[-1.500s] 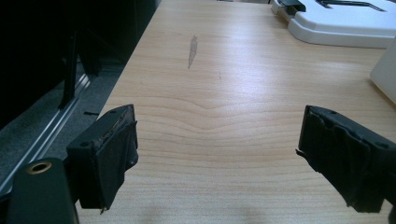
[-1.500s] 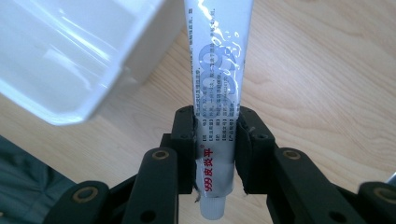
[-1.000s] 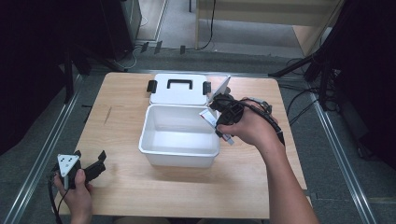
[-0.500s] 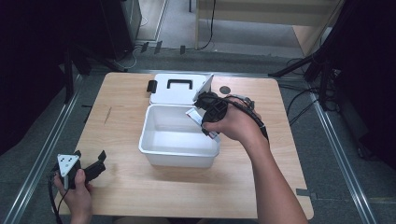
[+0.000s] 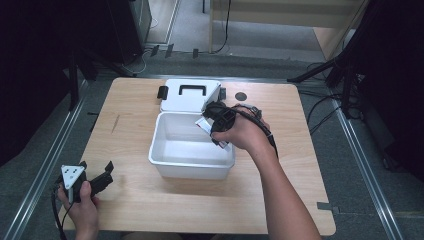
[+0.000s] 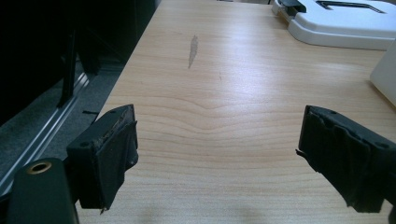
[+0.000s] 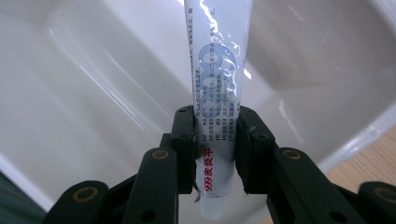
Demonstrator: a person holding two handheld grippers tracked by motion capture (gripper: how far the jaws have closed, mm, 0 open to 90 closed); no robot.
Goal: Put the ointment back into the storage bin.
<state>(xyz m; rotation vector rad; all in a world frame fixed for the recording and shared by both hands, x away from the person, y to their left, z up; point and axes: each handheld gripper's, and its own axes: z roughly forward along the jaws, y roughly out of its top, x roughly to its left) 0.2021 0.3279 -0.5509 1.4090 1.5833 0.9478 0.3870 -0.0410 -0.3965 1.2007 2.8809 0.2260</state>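
A white tube (image 7: 219,70) with blue and red print is clamped between the jaws of my right gripper (image 7: 215,140), pointing down into the open white box (image 7: 93,93). From above, the right gripper (image 5: 216,124) hangs over the box's right inner side, and the tube (image 5: 204,123) shows as a white piece at its tip. The box (image 5: 175,167) stands mid-table, its lid (image 5: 187,95) lying flat behind it. My left gripper (image 5: 95,175) rests at the table's front left corner, open with bare wood between its jaws (image 6: 215,154).
A wooden table (image 5: 135,200) carries the box and lid. A small dark round mark (image 5: 241,96) lies right of the lid. Metal rails run along both sides of the table, with cables and stands on the floor at the right.
My right hand has carried the tube leftward and down, from over the box's right rim to inside the box's opening. The left hand has stayed put.
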